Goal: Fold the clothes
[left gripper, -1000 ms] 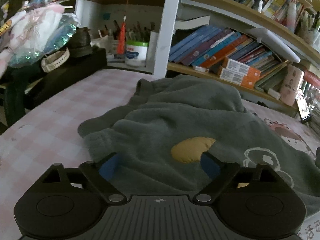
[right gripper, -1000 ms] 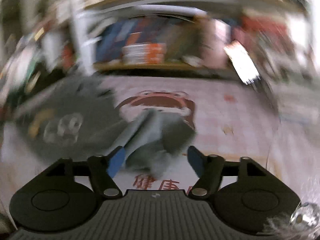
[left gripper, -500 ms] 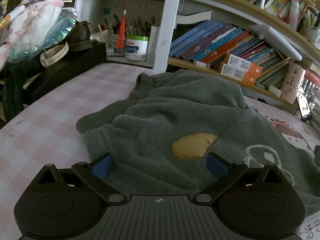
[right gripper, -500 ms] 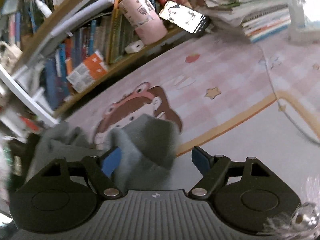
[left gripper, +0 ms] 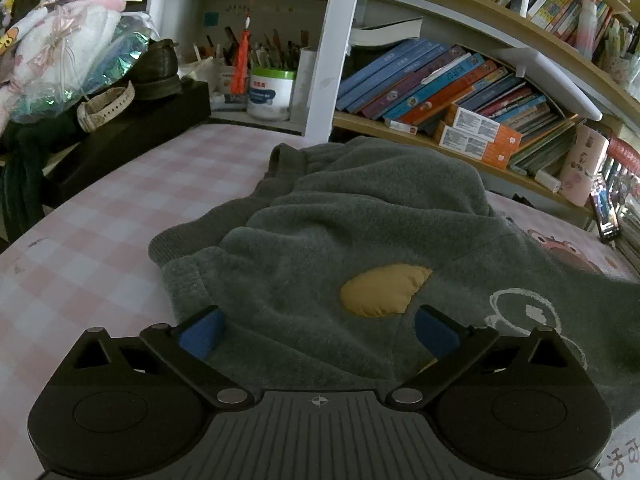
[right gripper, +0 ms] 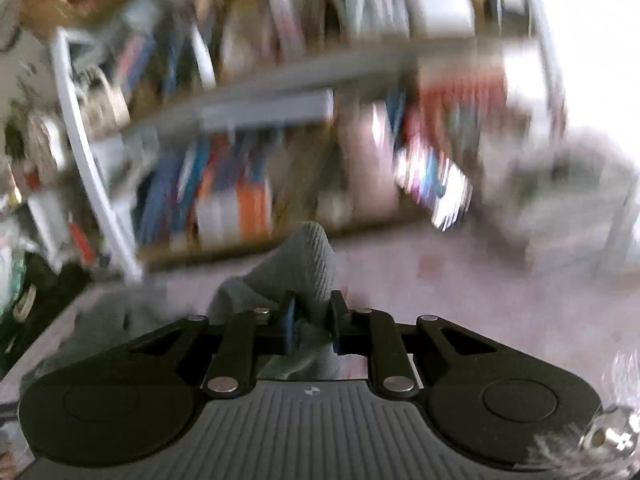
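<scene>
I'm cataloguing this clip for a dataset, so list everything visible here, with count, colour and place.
sweatshirt: one, dark grey with a mustard patch, spread on the table.
cuff: one, grey ribbed, between the right gripper's fingers.
table cover: one, pink checked, under the garment.
books: many, mostly blue, purple and orange, leaning on the shelf behind.
tub: one, white with a green lid, in the white cubby.
tassel: one, red, hanging in the cubby.
watch: one, cream, on the black box at left.
left gripper: black with blue pads, wide open over the sweatshirt.
right gripper: black, closing on the cuff.
</scene>
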{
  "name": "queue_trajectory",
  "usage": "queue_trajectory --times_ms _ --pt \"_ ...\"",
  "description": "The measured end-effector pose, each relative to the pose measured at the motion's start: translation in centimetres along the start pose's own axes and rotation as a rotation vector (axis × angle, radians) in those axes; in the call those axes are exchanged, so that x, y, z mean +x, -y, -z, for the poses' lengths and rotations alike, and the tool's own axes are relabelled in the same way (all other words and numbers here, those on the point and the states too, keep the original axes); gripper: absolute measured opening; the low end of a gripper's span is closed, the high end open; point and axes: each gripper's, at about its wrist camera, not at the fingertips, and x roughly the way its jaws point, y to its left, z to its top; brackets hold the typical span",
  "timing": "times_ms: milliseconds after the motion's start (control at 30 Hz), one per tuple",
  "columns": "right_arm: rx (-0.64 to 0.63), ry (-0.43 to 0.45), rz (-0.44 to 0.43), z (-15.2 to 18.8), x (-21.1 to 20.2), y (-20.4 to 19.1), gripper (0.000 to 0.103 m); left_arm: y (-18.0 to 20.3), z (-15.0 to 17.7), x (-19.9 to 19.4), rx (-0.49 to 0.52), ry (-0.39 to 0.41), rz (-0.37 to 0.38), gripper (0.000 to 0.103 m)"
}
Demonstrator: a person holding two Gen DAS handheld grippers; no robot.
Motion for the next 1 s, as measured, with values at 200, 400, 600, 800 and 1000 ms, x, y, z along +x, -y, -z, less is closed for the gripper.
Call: queue_trajectory --times_ms 200,400,600,800,1000 --pt "0.017 0.004 0.253 0.3 -2.3 4.4 0.062 0.0 0.0 0.0 -0.001 -0.001 0.002 0.103" --pt "0.239 -0.161 0.147 3.5 -1.4 7.2 0.062 0.0 -0.1 0.0 0.000 -0.002 0.003 0.103" --pt "0.281 -0.241 0.141 5.4 0.8 5.9 0.062 0.0 -0.1 0.0 -0.002 -0.001 0.005 0.103" --pt "0.033 -0.326 0.226 7.3 2.2 4.0 0.061 -0.1 0.0 0.0 -0.002 -0.002 0.007 0.103" --pt "-0.316 -0.396 0.282 8.9 2.6 3.4 0.065 -0.1 -0.1 0.0 -0.002 -0.001 0.020 0.103"
